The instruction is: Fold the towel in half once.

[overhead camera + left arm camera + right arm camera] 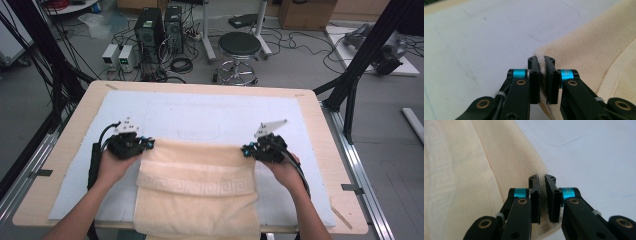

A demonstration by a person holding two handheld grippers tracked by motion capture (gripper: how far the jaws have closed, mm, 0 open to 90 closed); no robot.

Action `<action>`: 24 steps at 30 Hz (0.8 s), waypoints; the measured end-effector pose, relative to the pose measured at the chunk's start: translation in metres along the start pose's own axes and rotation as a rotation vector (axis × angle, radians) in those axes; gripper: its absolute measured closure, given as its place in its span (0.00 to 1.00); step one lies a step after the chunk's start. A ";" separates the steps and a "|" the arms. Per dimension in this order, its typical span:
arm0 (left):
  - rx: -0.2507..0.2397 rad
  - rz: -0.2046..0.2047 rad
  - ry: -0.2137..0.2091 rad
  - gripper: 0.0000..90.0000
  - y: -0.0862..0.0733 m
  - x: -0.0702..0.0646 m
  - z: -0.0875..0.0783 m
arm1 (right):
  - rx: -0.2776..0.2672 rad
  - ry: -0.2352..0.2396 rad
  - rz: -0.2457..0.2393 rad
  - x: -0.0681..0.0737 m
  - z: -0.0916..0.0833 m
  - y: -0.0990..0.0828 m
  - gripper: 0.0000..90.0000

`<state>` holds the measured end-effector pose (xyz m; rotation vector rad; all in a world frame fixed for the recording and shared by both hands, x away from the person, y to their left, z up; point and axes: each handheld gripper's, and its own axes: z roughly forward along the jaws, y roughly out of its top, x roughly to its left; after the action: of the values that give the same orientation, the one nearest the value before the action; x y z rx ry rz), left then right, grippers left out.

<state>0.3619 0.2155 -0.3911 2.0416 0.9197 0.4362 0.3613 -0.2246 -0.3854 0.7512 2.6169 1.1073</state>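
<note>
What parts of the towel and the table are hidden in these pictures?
- Near end of the towel: in the high view it hangs over the table edge and the picture's bottom cuts it off.
- Towel corner inside the left gripper: in the left gripper view the shut jaws cover it.
- Corner inside the right gripper: in the right gripper view the jaws hide it likewise.
- White mat under the towel: covered by the cloth.

Cream terry-cloth towel [197,187]: soft, napped, matt, with woven ribbed border band. Pale blue-white table mat [200,117]: smooth, matt, faintly scuffed. Light wooden tabletop [75,130]: flat satin finish. Left gripper [541,75] and right gripper [542,195]: matt black plastic jaws, glossy cyan anodised metal collars, brass-coloured rivets.
</note>
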 end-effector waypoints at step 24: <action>0.000 -0.070 -0.021 0.67 0.030 0.039 0.031 | 0.024 -0.049 0.110 -0.061 0.019 0.025 0.59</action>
<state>0.4202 0.2161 -0.3865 2.0036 0.9744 0.3763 0.4290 -0.2303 -0.3816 0.9250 2.5798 1.0732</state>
